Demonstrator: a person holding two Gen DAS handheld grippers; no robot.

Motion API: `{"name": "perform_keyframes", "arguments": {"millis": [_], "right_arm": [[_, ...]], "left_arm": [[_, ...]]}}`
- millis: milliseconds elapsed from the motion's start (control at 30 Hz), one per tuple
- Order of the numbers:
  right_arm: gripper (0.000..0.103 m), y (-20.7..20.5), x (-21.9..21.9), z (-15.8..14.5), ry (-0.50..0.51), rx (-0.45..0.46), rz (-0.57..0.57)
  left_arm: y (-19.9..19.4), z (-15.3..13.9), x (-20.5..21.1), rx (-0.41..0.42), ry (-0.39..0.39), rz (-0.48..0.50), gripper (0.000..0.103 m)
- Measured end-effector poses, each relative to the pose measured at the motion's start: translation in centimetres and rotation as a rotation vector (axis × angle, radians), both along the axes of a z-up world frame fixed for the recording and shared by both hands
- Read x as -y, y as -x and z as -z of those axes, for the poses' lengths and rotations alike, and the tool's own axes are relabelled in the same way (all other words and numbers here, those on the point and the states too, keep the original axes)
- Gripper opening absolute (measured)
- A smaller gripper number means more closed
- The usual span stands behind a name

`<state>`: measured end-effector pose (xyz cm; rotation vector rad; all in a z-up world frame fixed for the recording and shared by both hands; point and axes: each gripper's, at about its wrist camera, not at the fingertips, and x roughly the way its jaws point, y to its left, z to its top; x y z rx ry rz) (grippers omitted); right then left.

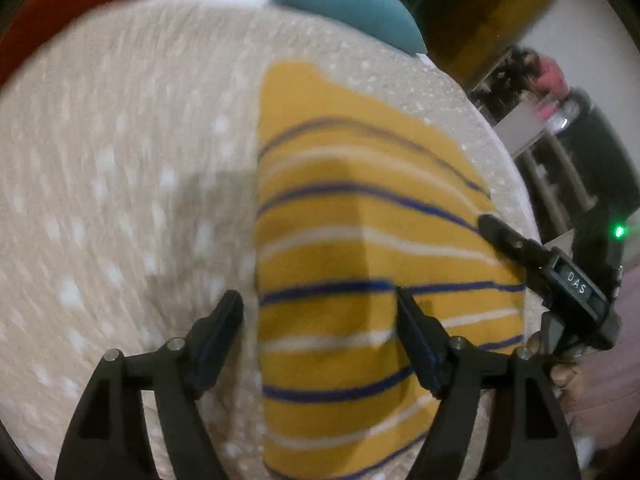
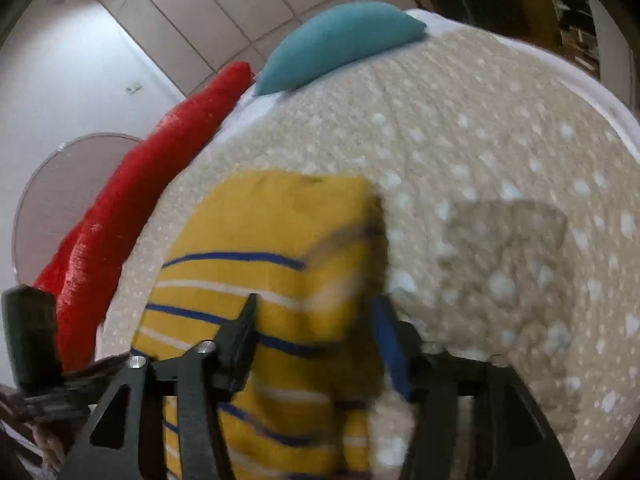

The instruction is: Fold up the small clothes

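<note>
Beneath both spread jaws, one yellow striped garment (image 1: 360,240) lies folded on the bed (image 1: 120,180); left gripper (image 1: 320,320) and right gripper (image 2: 316,320) pinch nothing. "DAS" marks the right gripper.

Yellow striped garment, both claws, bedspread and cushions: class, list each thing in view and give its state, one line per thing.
yellow striped garment: folded, lying flat on the bedspread, held by neither claw.
left claw: open, above the garment's edge.
right claw: open, nothing gripped.
bedspread: spread out, dented in places.
teal cushion: lying at the far end.
red cushion: lying along the bed's edge.
</note>
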<state>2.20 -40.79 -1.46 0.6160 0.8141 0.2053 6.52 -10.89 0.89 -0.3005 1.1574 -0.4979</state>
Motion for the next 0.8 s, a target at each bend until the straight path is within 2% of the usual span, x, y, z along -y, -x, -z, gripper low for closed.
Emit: {"name": "perform_keyframes", "arguments": {"millis": [67, 167, 300, 333, 400, 467, 500, 533, 567, 600, 667, 700, 733, 800], "right_arm": [[0.068, 2.0, 0.2, -1.5, 0.013, 0.044, 0.044], [0.068, 4.2, -1.1, -4.7, 0.066, 0.144, 0.044], [0.061, 5.6, -6.0, -7.5, 0.085, 0.235, -0.096], [0.060, 5.4, -7.6, -7.2, 0.057, 0.229, -0.165], [0.058, 4.8, -9.2, -6.0, 0.070, 0.189, -0.195], [0.058, 4.8, -9.9, -3.6, 0.106, 0.111, -0.153], [0.050, 4.8, -9.5, -2.2, 0.107, 0.064, -0.114], [0.042, 5.0, -9.2, -1.6, 0.089, 0.048, -0.090], [0.042, 6.2, -8.5, -1.4, 0.056, 0.048, -0.065], [0.042, 7.1, -8.4, -1.7, 0.056, 0.051, -0.046], [0.049, 9.5, -8.6, -2.6, 0.098, 0.074, -0.015], [0.060, 10.9, -8.8, -3.1, 0.120, 0.084, -0.008], [0.064, 12.3, -9.1, -3.5, 0.140, 0.094, -0.003], [0.065, 14.7, -9.8, -3.9, 0.187, 0.102, 0.007]], "left_arm": [[1.2, -0.2, -1.2, 0.007, 0.049, -0.019, 0.078], [4.3, -2.3, -2.9, 0.130, -0.001, -0.074, 0.080], [8.8, -5.0, -4.2, 0.285, -0.080, -0.140, 0.081], [9.4, -5.5, -4.9, 0.315, -0.093, -0.152, 0.081], [11.7, -7.5, -5.4, 0.421, -0.148, -0.196, 0.084], [13.6, -9.0, -6.3, 0.519, -0.205, -0.244, 0.097], [15.3, -10.1, -6.7, 0.589, -0.242, -0.285, 0.102], [16.2, -10.7, -7.1, 0.628, -0.253, -0.307, 0.103], [17.3, -11.5, -7.7, 0.670, -0.263, -0.335, 0.103], [18.8, -12.2, -8.2, 0.720, -0.261, -0.366, 0.103], [20.6, -13.1, -9.4, 0.761, -0.220, -0.388, 0.103], [20.8, -13.2, -9.9, 0.766, -0.200, -0.395, 0.103], [21.2, -13.5, -10.1, 0.763, -0.176, -0.405, 0.103], [21.8, -13.7, -10.6, 0.728, -0.153, -0.422, 0.103]]}}
